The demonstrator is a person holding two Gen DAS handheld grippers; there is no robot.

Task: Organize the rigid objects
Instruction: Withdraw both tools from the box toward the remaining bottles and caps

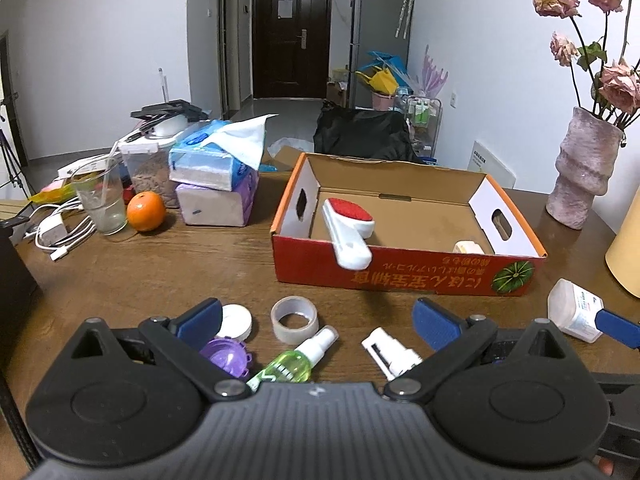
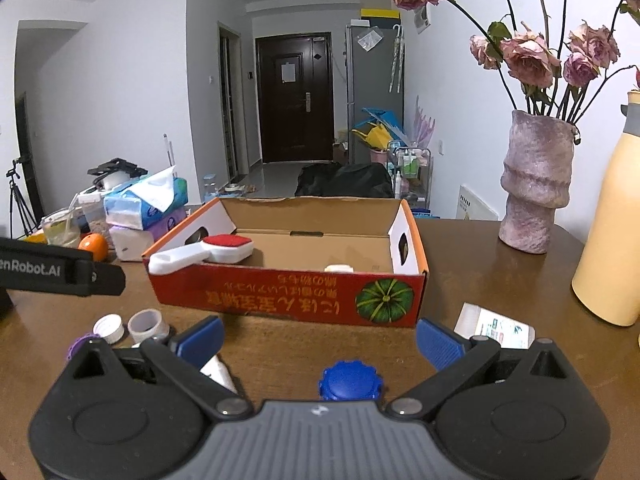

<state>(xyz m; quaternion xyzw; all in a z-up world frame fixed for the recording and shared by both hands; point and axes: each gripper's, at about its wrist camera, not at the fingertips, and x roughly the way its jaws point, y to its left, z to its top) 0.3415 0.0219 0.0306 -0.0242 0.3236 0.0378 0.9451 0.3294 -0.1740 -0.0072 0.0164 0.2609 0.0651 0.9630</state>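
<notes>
One wooden table (image 1: 160, 272) carried everything, and one cardboard box (image 1: 400, 276) stood ahead of both pairs of fingers, its open top holding two things: a white lint brush (image 1: 347, 227) with a red pad, whose handle overhung the near wall at the left, and a small cream object (image 1: 467, 247) against the near wall further right. The left gripper (image 1: 318, 318) hung with its fingers spread wide and empty; between them lay one tape roll (image 1: 295, 319), one green spray bottle (image 1: 298, 362) and one white clip-like piece (image 1: 390, 354), with one white cap (image 1: 237, 320) and one purple lid (image 1: 227, 356) just inside the left finger. One white bottle (image 1: 572, 310) lay outside the right finger, touching a blue fingertip of the other tool. The right gripper (image 2: 318, 338) was likewise spread and empty, one blue cap (image 2: 349, 380) lying between its fingers and one flat white packet (image 2: 496, 326) just beyond its right finger. Bare tabletop stretched between the fingertips and the box's near wall. One vase (image 2: 534, 188) stood well to the right, near the table's far edge.
</notes>
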